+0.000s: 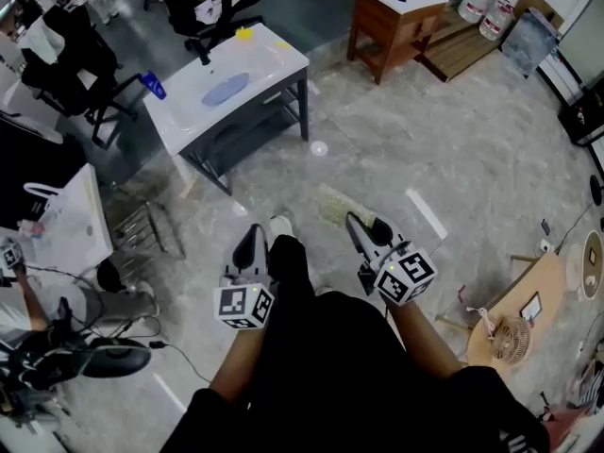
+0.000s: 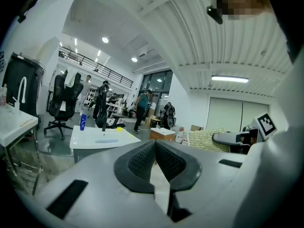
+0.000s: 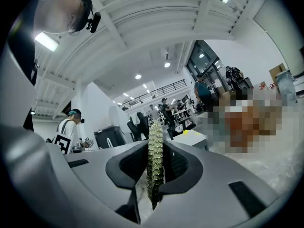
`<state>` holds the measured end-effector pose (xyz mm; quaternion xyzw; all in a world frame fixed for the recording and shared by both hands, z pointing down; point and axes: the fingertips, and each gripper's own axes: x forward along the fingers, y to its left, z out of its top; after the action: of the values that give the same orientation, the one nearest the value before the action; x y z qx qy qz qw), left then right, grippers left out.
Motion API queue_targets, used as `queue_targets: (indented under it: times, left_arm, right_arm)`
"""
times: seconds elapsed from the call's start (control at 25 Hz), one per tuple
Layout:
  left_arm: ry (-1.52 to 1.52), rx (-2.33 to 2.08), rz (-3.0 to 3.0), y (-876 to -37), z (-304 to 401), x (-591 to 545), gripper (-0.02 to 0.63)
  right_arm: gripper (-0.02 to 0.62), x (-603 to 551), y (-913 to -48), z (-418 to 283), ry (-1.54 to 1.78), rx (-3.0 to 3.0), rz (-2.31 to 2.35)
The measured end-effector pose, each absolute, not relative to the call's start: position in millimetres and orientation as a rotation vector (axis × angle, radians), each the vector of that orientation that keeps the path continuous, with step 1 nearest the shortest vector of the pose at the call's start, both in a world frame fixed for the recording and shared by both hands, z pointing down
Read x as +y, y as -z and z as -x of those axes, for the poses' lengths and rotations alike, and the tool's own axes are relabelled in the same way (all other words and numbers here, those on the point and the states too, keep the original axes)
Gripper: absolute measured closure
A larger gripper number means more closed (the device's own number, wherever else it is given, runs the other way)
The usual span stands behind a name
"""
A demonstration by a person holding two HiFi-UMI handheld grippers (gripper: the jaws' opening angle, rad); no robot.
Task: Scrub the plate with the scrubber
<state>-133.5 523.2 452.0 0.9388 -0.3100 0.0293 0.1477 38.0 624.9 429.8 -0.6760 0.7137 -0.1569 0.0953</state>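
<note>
The blue plate [image 1: 225, 90] lies on a white sink table [image 1: 274, 59] some way ahead of me across the floor; in the left gripper view the plate [image 2: 107, 140] is a thin blue streak on the tabletop. My right gripper [image 1: 357, 226] is shut on a gold-green scrubber [image 1: 340, 206], which stands edge-on between the jaws in the right gripper view [image 3: 155, 160]. My left gripper [image 1: 251, 242] is shut with nothing between its pads [image 2: 142, 160]. I hold both grippers about level in front of me, far from the table. The left gripper view also shows the scrubber [image 2: 204, 139].
On the table stand a black faucet [image 1: 201, 50], a blue bottle [image 1: 154, 85] and a small yellow object [image 1: 244, 33]. Office chairs [image 1: 66, 64] are to the left, a wooden cabinet [image 1: 392, 22] behind, and a round wooden table with a fan [image 1: 514, 333] to the right. People stand in the background.
</note>
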Motion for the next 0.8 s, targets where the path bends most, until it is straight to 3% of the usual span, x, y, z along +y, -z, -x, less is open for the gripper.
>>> queue_targets:
  times: [0.8]
  left_arm:
    - [-0.115, -0.943, -2.641, -484.7, 69.2, 260.0, 0.601]
  right_arm:
    - [0.532, 357.8, -450.9, -96.7, 0.611, 2.265, 1.985]
